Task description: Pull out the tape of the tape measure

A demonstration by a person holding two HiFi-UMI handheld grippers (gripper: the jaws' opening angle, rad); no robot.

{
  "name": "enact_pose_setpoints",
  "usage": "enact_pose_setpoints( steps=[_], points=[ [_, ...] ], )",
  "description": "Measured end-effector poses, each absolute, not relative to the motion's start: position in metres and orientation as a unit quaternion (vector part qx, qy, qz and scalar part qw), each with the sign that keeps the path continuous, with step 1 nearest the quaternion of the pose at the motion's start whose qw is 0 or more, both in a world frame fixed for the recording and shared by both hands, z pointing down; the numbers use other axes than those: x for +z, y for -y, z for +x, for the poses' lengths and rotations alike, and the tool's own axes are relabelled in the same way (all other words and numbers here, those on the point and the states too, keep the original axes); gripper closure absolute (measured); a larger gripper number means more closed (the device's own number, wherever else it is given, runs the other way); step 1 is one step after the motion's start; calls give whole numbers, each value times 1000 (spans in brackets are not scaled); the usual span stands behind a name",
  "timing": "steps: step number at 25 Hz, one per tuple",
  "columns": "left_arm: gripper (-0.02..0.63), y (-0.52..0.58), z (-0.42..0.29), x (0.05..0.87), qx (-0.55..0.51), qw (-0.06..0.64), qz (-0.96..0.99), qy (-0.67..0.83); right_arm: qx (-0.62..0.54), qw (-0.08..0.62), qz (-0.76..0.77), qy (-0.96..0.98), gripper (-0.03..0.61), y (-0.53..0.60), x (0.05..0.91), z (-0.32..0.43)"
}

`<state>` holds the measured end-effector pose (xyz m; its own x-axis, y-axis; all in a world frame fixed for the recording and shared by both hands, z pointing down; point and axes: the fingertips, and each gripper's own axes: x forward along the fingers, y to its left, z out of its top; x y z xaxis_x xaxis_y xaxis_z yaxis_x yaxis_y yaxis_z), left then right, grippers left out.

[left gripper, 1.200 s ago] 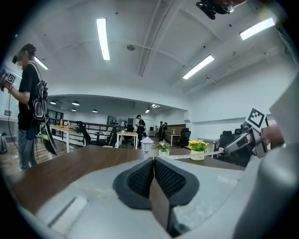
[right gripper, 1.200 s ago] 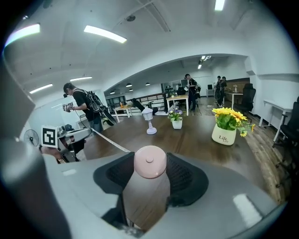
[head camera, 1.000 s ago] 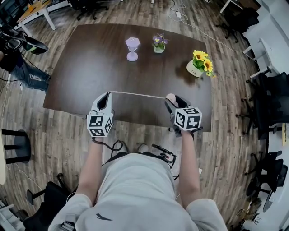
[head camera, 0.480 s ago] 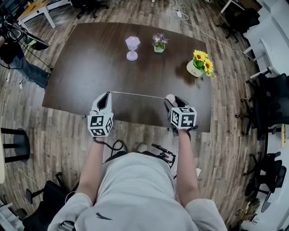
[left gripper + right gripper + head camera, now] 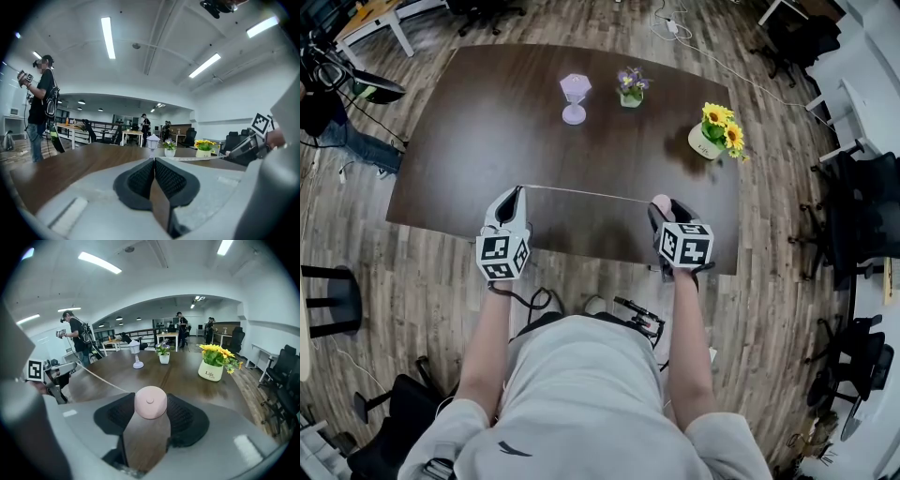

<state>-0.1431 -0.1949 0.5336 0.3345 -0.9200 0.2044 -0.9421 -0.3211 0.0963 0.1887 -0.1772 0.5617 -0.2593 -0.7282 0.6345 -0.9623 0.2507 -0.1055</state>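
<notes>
A pink round tape measure (image 5: 657, 201) is clamped between the pads of my right gripper (image 5: 662, 208), over the near edge of the dark table (image 5: 469, 141). In the right gripper view the tape measure's case (image 5: 150, 402) fills the gap between the jaws. Its thin tape (image 5: 581, 193) runs straight to the left, to my left gripper (image 5: 518, 192), which is shut on the tape's end. In the left gripper view the pads (image 5: 140, 178) meet, and the tape (image 5: 189, 158) leads off right toward the right gripper (image 5: 248, 146). The left gripper (image 5: 51, 373) shows at the left of the right gripper view.
On the far half of the table stand a lilac lantern ornament (image 5: 575, 98), a small pot of purple flowers (image 5: 629, 89) and a white pot of sunflowers (image 5: 712, 131). Black office chairs (image 5: 862, 216) stand to the right, and a person (image 5: 40, 103) stands at the left.
The right gripper has dipped slightly with the tape measure in it. The tape stays stretched between the two grippers, and the left gripper has hardly moved.
</notes>
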Motion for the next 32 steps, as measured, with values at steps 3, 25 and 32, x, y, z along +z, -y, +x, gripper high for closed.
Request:
enact_pose_setpoints(
  steps=[3,25,32],
  points=[
    [601,198,-144,536,59,100,811,574,249,238,559,754,362,177,565,188],
    [600,205,-132,684,211,199,779,555,305,338,564,689,362,177,686,190],
    [600,205,-130,697,255,191,766,558,326,350,559,677,362,176,703,189]
  ],
)
